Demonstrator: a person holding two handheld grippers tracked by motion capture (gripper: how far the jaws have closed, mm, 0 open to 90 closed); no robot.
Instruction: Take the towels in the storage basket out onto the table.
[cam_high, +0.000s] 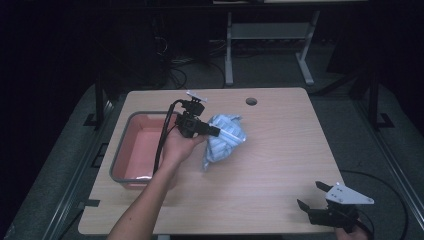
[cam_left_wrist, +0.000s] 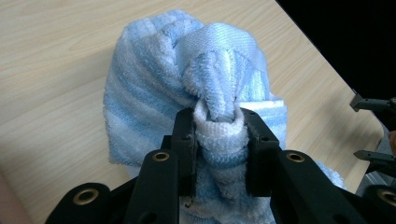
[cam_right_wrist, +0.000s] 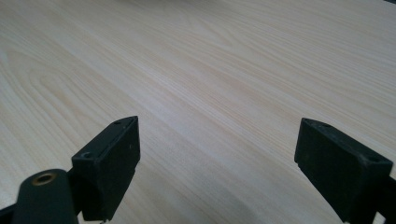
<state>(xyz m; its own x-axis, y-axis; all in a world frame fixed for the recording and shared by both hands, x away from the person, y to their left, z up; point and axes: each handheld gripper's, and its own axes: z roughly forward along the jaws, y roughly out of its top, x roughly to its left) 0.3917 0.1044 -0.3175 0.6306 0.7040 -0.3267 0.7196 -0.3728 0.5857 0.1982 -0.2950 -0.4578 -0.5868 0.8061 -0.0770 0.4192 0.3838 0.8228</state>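
Observation:
A light blue and white striped towel (cam_high: 225, 140) hangs bunched over the middle of the wooden table (cam_high: 280, 150). My left gripper (cam_high: 216, 132) is shut on a gathered fold of it, and the rest droops down to the tabletop. In the left gripper view the towel (cam_left_wrist: 187, 84) bulges out past the two black jaws, which pinch a white twisted fold between them. My right gripper (cam_high: 309, 196) sits low at the table's near right corner, jaws wide apart. In the right gripper view the right gripper (cam_right_wrist: 217, 158) has bare wood between its fingers.
A pink bin with a grey rim (cam_high: 131, 150) stands at the table's left side, just behind my left hand. A round cable hole (cam_high: 251, 101) is in the table's far edge. Dark floor, cables and a desk frame (cam_high: 270, 45) lie beyond.

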